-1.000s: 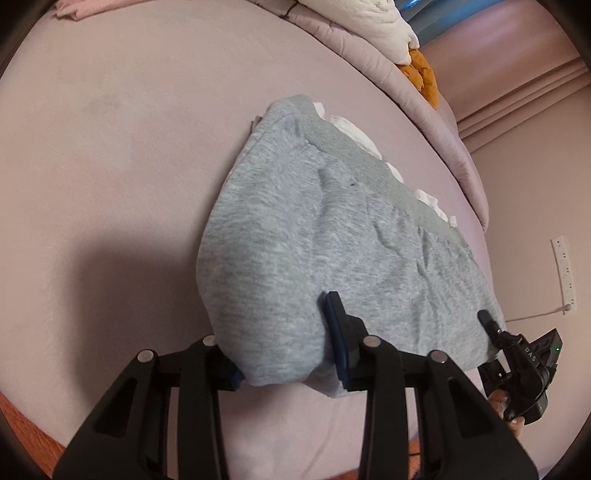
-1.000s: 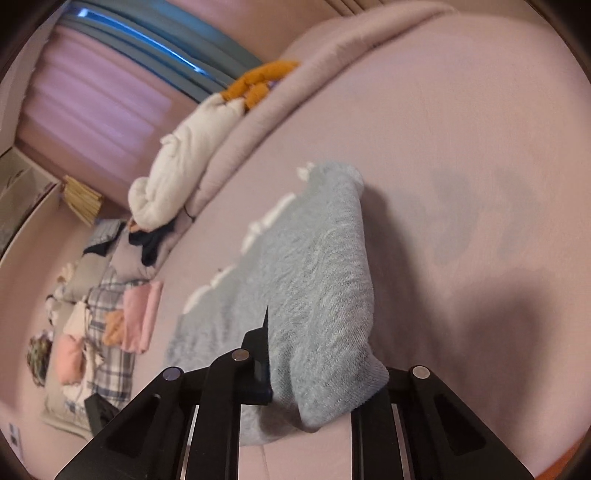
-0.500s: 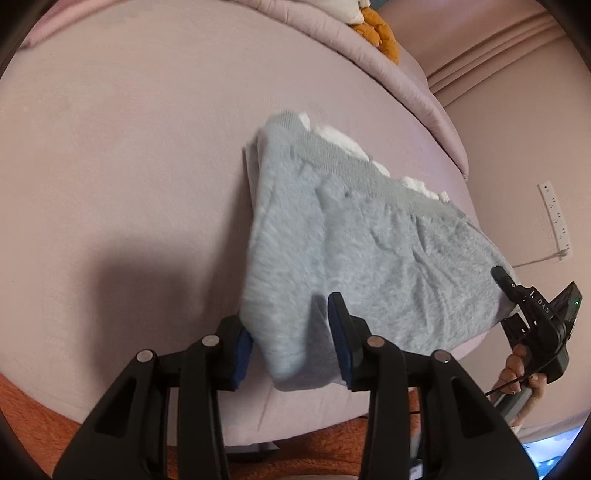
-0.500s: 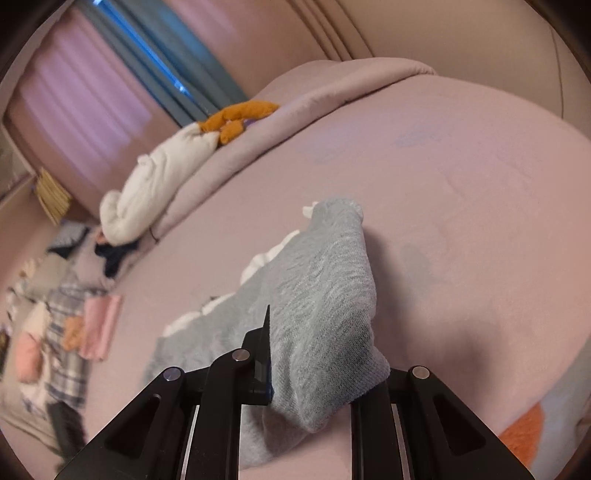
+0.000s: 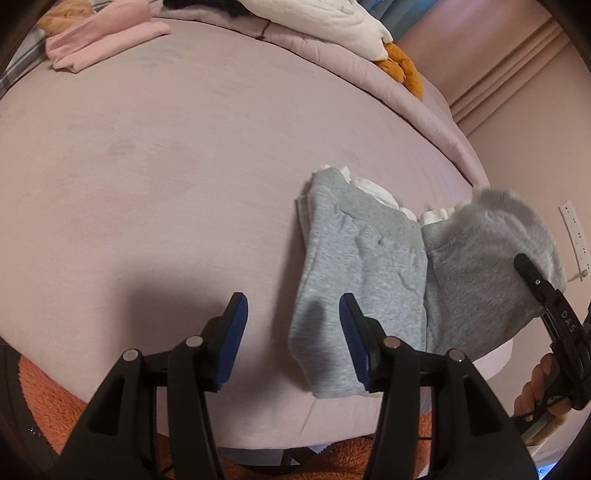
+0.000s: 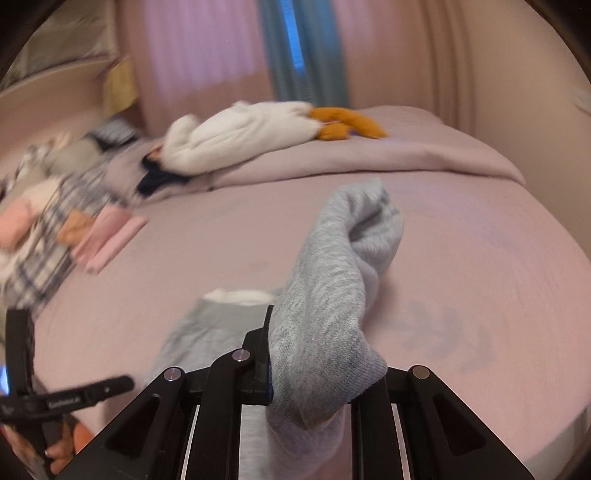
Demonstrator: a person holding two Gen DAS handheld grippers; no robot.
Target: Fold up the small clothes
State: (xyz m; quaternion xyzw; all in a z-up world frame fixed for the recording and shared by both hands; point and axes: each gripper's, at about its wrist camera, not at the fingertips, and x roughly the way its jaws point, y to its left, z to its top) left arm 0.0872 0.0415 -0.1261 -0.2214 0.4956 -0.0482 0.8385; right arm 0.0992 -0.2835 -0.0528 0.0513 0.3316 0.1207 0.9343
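Observation:
A small grey fleece garment (image 5: 369, 266) with white trim lies near the front right edge of the pink bed (image 5: 166, 184). My left gripper (image 5: 291, 314) hovers above the garment's left edge with its jaws opening. Its blue pads (image 5: 232, 325) press on nothing, and the left half of the garment lies flat on the sheet. My right gripper (image 6: 306, 369) is shut on the garment's other end, which hangs lifted and curled over (image 6: 343, 258). In the left wrist view the right gripper (image 5: 543, 291) holds that raised grey flap (image 5: 487, 258) at the far right, with a hand (image 5: 535, 395) on its handle.
Folded pink clothes (image 5: 103, 40) lie at the bed's far left. A white plush (image 5: 325, 18) with orange feet (image 5: 402, 70) rests on the rolled quilt at the back. A power strip (image 5: 574, 236) hangs on the right wall. An orange rug (image 5: 44, 398) lies below the bed's front edge.
My left gripper has let go of the garment's corner, opened and drawn back up. My right gripper has rolled and lifted its end of the garment off the bed.

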